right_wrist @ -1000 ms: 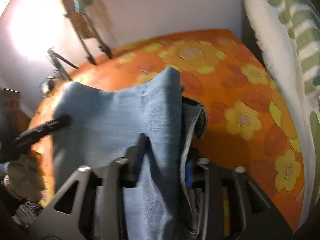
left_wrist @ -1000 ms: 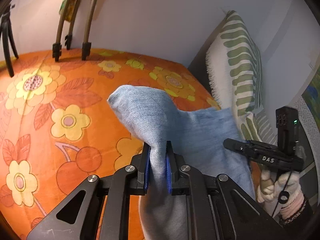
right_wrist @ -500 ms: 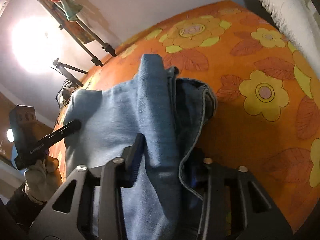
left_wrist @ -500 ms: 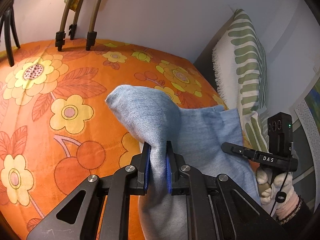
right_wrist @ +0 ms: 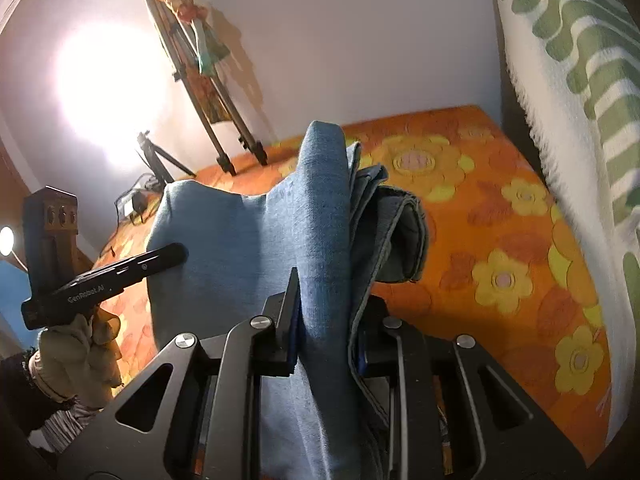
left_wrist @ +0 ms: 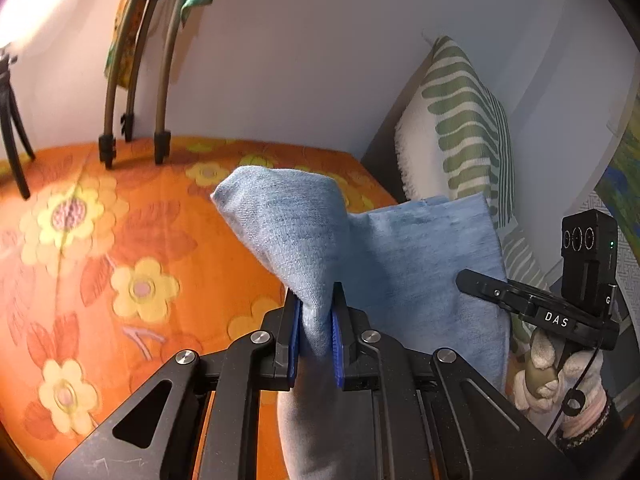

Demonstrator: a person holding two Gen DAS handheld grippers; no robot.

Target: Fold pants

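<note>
Light blue denim pants (left_wrist: 280, 220) are lifted off the orange flowered bedcover (left_wrist: 120, 248) and stretched between both grippers. My left gripper (left_wrist: 314, 320) is shut on a pinched fold of the cloth, which bulges up ahead of the blue pads. In the right wrist view the pants (right_wrist: 240, 232) bunch into thick layers, and my right gripper (right_wrist: 326, 332) is closing its jaws, with the pads pressing on that bunch. Each gripper appears in the other's view, at the far side of the cloth: the right gripper (left_wrist: 466, 278) and the left gripper (right_wrist: 180, 252), both in gloved hands.
A white pillow with green stripes (left_wrist: 460, 120) leans against the wall at the bed's right end, close beside my right gripper as the pillow (right_wrist: 580, 80). Stand legs (left_wrist: 132, 100) and a small black tripod (left_wrist: 12, 128) rest at the bed's far edge by the wall.
Both grippers have risen and carried the pants higher above the bedcover. The right gripper's jaws have narrowed onto the denim bunch. The left grip is unchanged.
</note>
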